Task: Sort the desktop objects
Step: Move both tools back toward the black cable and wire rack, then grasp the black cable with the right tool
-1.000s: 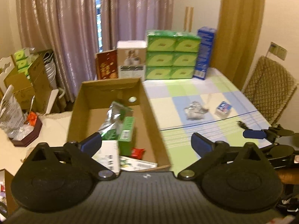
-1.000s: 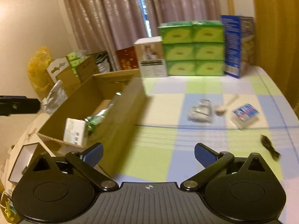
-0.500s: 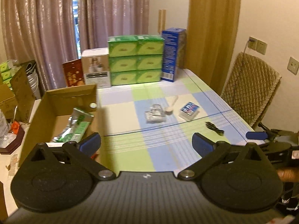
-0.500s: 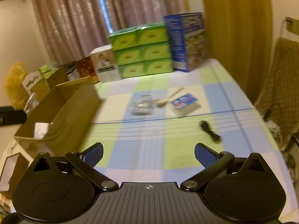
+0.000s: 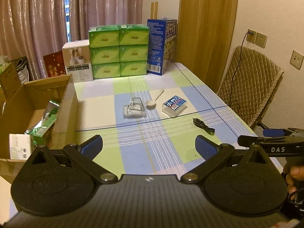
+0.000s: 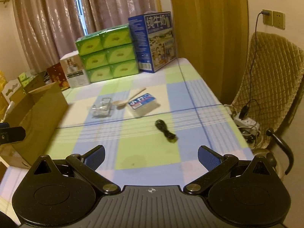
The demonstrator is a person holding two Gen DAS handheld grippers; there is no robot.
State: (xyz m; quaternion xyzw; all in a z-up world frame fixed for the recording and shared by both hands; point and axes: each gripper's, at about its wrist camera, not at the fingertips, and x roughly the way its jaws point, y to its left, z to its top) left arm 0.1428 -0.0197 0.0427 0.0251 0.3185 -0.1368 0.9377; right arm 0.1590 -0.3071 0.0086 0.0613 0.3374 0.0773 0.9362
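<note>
Both the left gripper [image 5: 149, 146] and the right gripper [image 6: 151, 155] hang over the near end of the checked table [image 5: 133, 157] with jaws spread wide and nothing between them. Mid-table lie a clear plastic bag [image 5: 134, 108], a pale spoon [image 5: 152, 102] and a blue-labelled pack [image 5: 174, 105], with a coiled black cable [image 6: 166, 131] nearer right. On the left, the cardboard box [image 5: 65, 112] holds a green foil packet [image 5: 44, 121].

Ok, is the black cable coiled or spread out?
Coiled: the black cable lies bundled in a compact loop on the tablecloth, untouched by either gripper.
</note>
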